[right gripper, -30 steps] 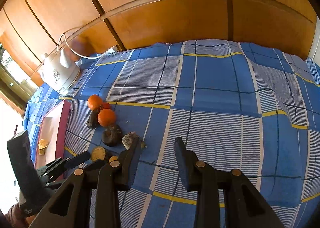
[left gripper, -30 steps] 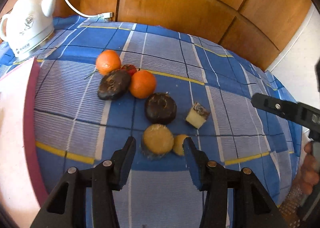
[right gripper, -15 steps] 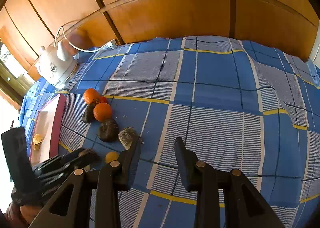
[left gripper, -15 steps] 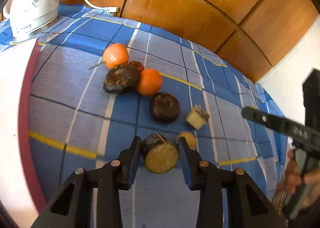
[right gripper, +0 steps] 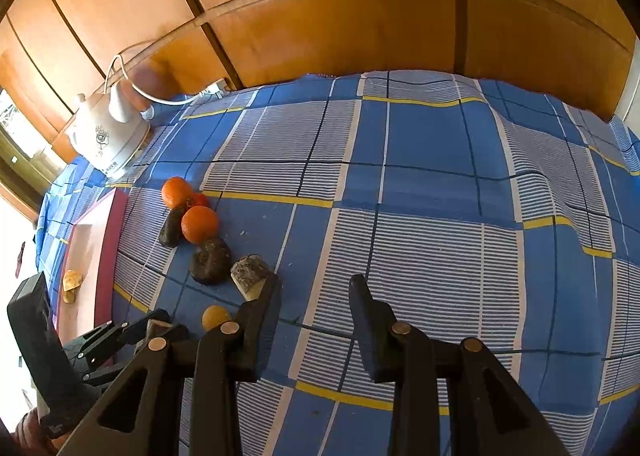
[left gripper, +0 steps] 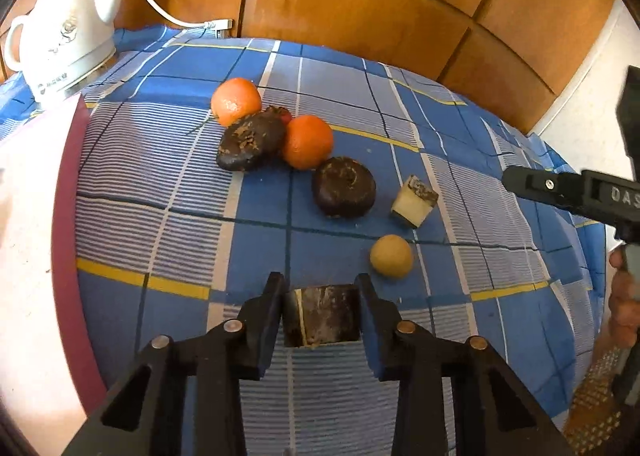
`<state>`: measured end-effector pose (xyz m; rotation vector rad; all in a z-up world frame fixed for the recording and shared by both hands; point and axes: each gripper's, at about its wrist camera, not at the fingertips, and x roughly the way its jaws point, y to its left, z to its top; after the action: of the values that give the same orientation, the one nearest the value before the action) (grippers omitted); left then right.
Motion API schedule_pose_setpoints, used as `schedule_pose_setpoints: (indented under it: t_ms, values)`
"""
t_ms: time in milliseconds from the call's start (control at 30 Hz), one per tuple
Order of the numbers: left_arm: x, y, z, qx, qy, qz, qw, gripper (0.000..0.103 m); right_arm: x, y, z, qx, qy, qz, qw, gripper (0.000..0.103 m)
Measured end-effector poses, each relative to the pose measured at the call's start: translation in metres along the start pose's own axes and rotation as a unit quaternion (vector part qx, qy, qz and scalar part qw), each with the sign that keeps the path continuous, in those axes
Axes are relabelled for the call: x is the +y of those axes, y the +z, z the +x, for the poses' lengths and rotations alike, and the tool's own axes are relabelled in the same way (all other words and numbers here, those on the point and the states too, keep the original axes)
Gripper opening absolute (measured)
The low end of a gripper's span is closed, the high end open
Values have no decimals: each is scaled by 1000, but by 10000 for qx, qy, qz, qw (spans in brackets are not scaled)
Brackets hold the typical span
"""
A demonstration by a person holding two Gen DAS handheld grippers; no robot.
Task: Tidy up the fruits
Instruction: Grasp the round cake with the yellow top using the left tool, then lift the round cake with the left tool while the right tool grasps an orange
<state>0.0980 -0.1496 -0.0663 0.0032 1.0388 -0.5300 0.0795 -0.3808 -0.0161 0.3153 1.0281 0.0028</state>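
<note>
**Left grip closes on dark fruit chunk**

Since 1 s ago the fruit chunk (left gripper: 322, 314) has gone from lying flat on the cloth w/ open jaws either side to sitting turned on edge betw. the left gripper (left gripper: 322, 308), whose jaws have just been closing; pads now press both its sides. Just beyond, to the right: small yellow fruit (left gripper: 391, 256), then a pale wedge (left gripper: 413, 201), dark round fruit (left gripper: 344, 186), two oranges (left gripper: 307, 141). Right gripper (right gripper: 314, 298) hangs nearly closed, nothing in it. Blue checked cloth (right gripper: 420, 184), pink tray (left gripper: 24, 256) at left, white kettle (left gripper: 66, 40) at back, wood panels behind.
</note>
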Motion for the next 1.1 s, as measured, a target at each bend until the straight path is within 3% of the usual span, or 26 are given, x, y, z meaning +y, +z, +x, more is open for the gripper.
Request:
schedule_pose_setpoints:
  t_ms: [200, 300, 333, 567, 767, 900, 1100]
  values:
    - [-6, -28, -23, -282, 105, 287, 9991, 36, 4, -1, 0, -14, 82, -84, 9999, 35]
    - [-5, -41, -15, -183, 141, 336, 9992, 36, 11, -2, 1, -16, 193, -243, 9995, 35]
    - [-6, -43, -16, -313, 145, 373, 9987, 36, 14, -3, 2, 14, 252, -314, 9992, 35]
    - [-3, -45, -16, -377, 82, 285, 9988, 36, 30, -11, 9, 135, 562, -645, 9962, 34]
    - [-1, -46, -16, -408, -36, 261, 9988, 36, 66, -8, 16, 260, 801, -1184, 9894, 34]
    - [6, -45, -17, -418, -241, 65, 9988, 37, 97, 11, 37, 415, 920, -1585, 9822, 34]
    - [7, -46, -18, -464, -306, 68, 9984, 37, 121, 33, 85, 727, 669, -1730, 9800, 37]
